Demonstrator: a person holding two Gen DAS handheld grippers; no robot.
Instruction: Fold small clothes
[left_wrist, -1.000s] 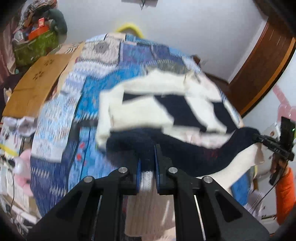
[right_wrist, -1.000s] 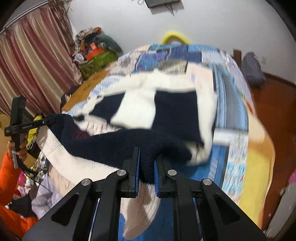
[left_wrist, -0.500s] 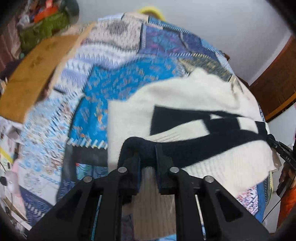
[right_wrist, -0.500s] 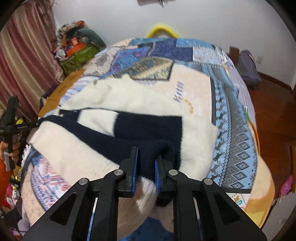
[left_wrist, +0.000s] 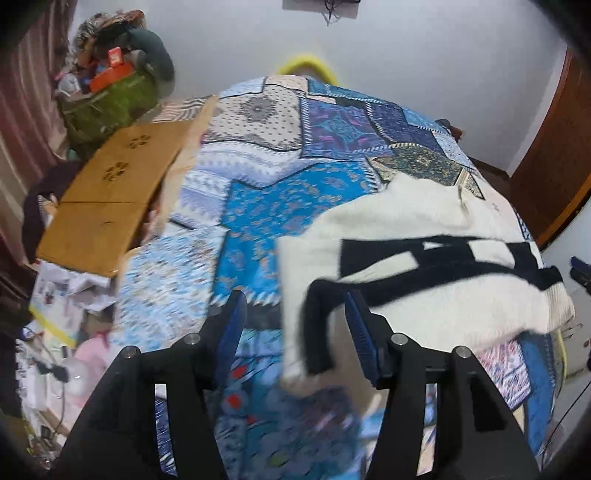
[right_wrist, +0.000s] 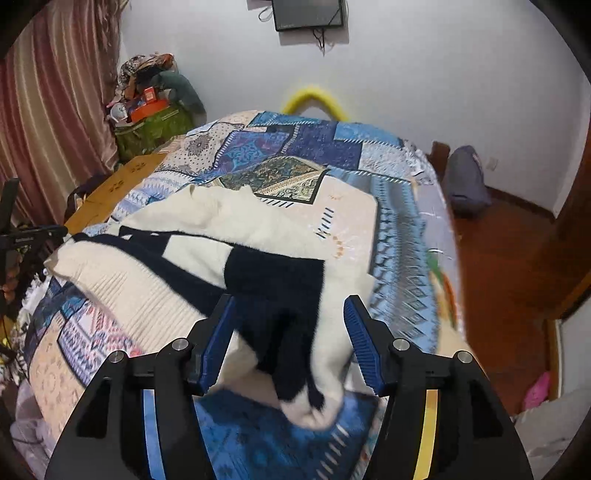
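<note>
Both grippers have just been opening and have let go of the sweater hem they were pinching a second ago; the raised half now lies folded over on the bed.

From the left wrist, the left gripper (left_wrist: 295, 332) stands with jaws apart, the sweater (left_wrist: 424, 266) corner loose between them, nearer the right-hand pad and not pressed. The garment's long axis runs away to the right across the quilt (left_wrist: 280, 206).

From the right wrist, the right gripper (right_wrist: 290, 341) is likewise released, the other dark-and-cream corner (right_wrist: 295, 332) slack between its pads. Here the folded band stretches leftward toward the other hand's tool (right_wrist: 22, 236). Each hand sits at its own end, so a further fold would likely bring the ends together.
</note>
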